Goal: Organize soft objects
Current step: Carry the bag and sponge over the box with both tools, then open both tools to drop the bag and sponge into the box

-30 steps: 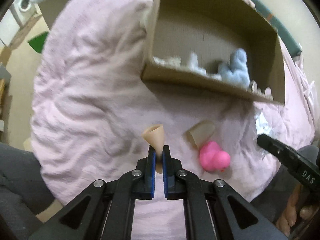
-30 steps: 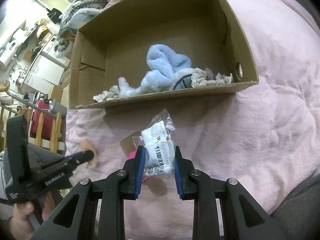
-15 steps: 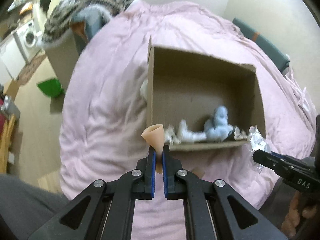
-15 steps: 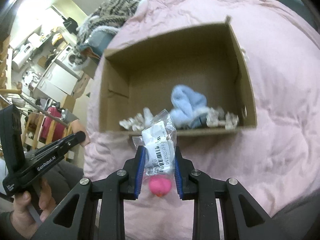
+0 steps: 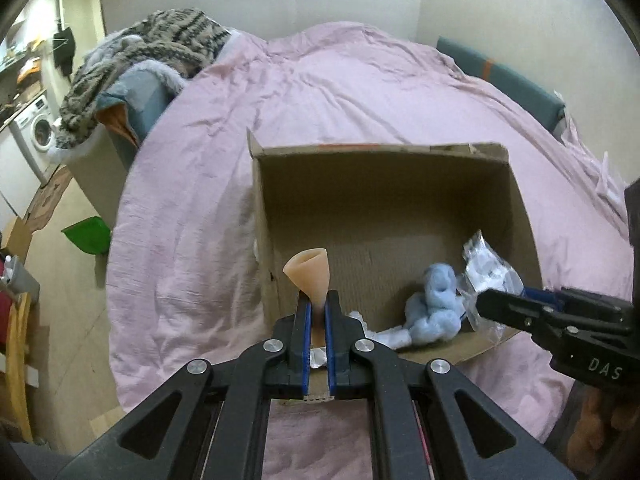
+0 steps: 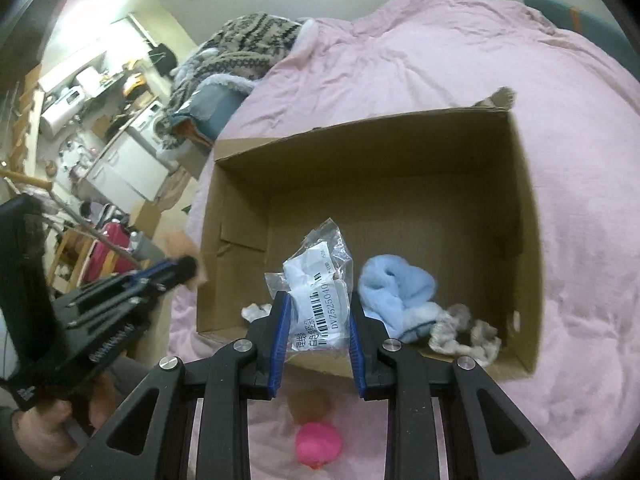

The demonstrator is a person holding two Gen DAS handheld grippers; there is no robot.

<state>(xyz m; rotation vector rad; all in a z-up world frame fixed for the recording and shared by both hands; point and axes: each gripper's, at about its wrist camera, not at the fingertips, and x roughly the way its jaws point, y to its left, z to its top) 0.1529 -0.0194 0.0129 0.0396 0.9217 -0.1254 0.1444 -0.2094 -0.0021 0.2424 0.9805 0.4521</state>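
My left gripper (image 5: 316,312) is shut on a tan rubbery funnel-shaped piece (image 5: 310,274) and holds it above the near left part of the open cardboard box (image 5: 380,184). My right gripper (image 6: 318,312) is shut on a clear plastic bag with white contents and a barcode label (image 6: 318,292), above the box's near wall (image 6: 320,364). The bag also shows in the left wrist view (image 5: 486,268). In the box lie a light blue fluffy item (image 6: 396,292), grey-white fabric (image 6: 464,328) and white bits (image 6: 256,311).
The box sits on a pink bedspread (image 5: 340,88). A pink soft toy (image 6: 318,446) and a tan piece (image 6: 310,402) lie on the bed in front of the box. A patterned blanket pile (image 5: 144,52) sits at the bed's far left. The floor lies to the left.
Both grippers have risen and moved forward over the box, each keeping its object. The pink toy has dropped out of the left wrist view.
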